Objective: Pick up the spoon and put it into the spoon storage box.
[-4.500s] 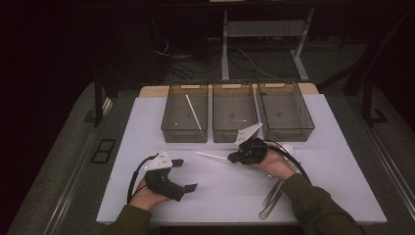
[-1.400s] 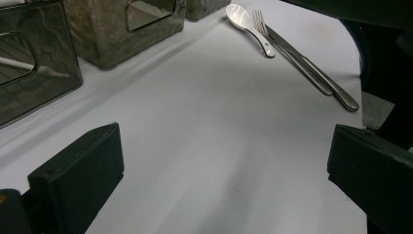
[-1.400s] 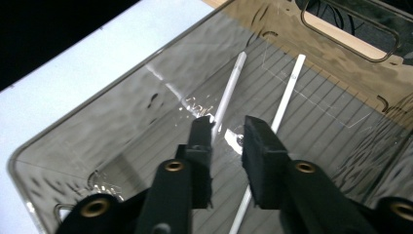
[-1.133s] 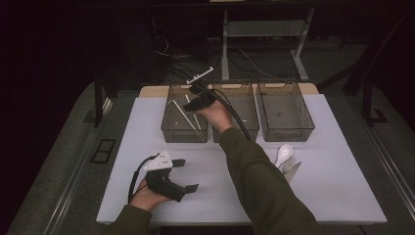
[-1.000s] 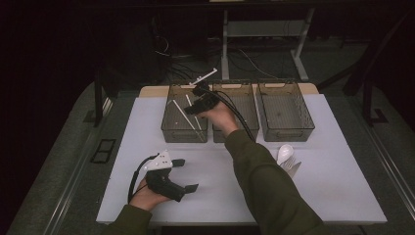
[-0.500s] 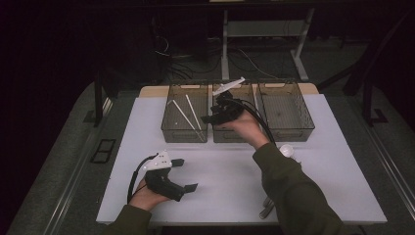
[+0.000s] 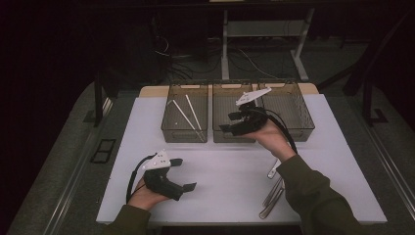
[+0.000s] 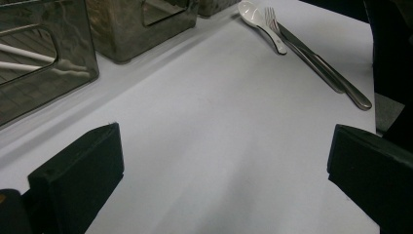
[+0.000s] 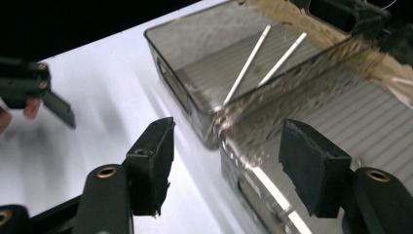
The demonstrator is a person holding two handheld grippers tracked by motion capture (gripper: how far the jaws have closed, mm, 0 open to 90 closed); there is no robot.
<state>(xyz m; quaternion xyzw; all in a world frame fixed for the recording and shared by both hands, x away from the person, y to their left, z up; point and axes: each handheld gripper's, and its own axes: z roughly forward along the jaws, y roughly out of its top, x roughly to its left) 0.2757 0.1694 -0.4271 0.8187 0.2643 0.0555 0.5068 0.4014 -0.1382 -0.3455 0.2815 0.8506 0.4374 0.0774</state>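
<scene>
Sorting cutlery into bins, early days. Two white chopsticks point(image 7: 187, 114) already in left bin point(image 7: 185, 133). Spoon point(image 8: 260, 19), fork, knife point(image 8: 325, 68) waiting lower right. Right gripper point(image 7: 238, 124) wide, empty, frame centre; left gripper point(image 7: 180, 175) wide, idle.

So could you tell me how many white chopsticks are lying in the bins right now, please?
2, both in the left bin: one chopstick lies diagonally, the other chopstick just to its right. The right gripper partly covers the middle bin, so more could be hidden there.

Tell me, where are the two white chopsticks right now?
In the high view, the chopsticks lie inside the left bin of three, left of the right gripper.
</scene>
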